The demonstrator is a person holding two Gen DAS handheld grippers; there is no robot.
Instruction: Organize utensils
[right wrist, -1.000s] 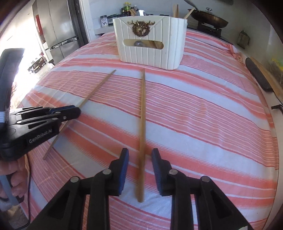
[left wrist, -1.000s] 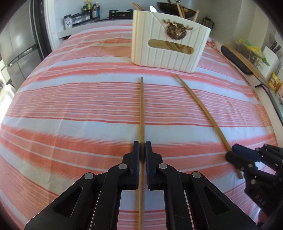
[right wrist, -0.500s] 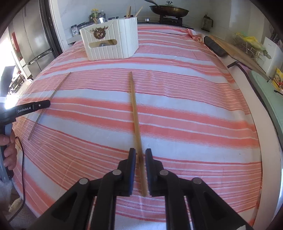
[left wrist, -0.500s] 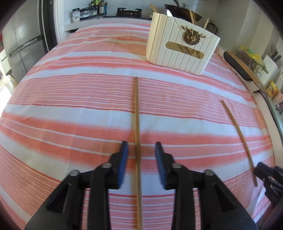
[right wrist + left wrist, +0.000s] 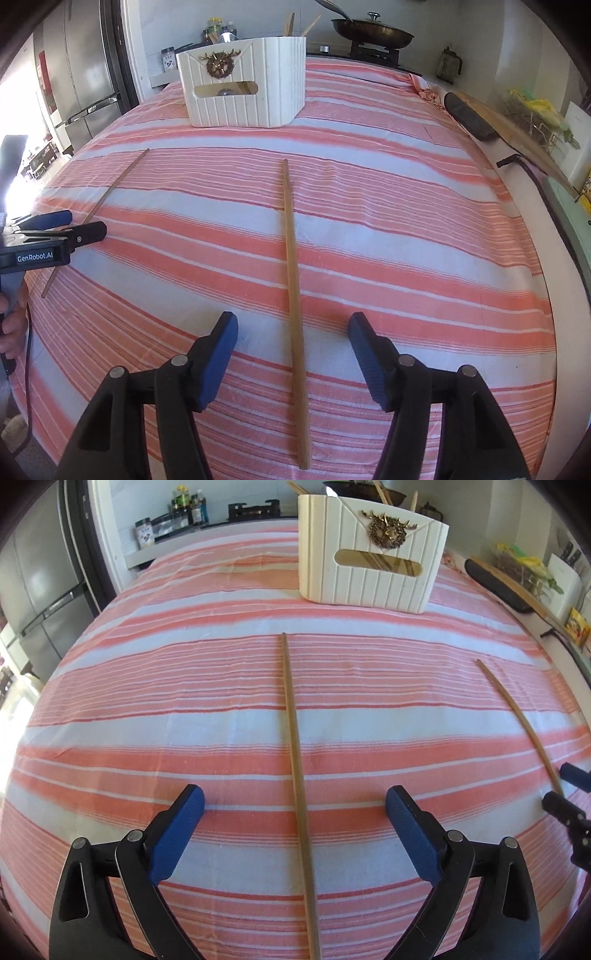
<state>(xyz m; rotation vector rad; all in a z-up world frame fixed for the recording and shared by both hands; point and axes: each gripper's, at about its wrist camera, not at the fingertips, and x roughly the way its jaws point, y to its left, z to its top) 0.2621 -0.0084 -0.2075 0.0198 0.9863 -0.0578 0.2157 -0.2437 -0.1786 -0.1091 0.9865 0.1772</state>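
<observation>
Two long wooden chopsticks lie flat on the striped tablecloth. One chopstick runs between the wide-open jaws of my left gripper; it also shows at the left of the right wrist view. The other chopstick lies between the open jaws of my right gripper; it shows in the left wrist view at the right. Neither gripper touches a chopstick. A white ribbed utensil holder with a gold deer badge stands at the far side, also in the right wrist view, with utensils inside.
The table has a red-and-white striped cloth; its right edge borders a counter with a cutting board and a dish rack. A pan sits on a stove behind. A fridge stands at the left.
My left gripper, shut on its chopstick a second ago, has opened wide. My right gripper closed around its chopstick half a second ago and has now opened again. Both chopsticks lie on the cloth.
</observation>
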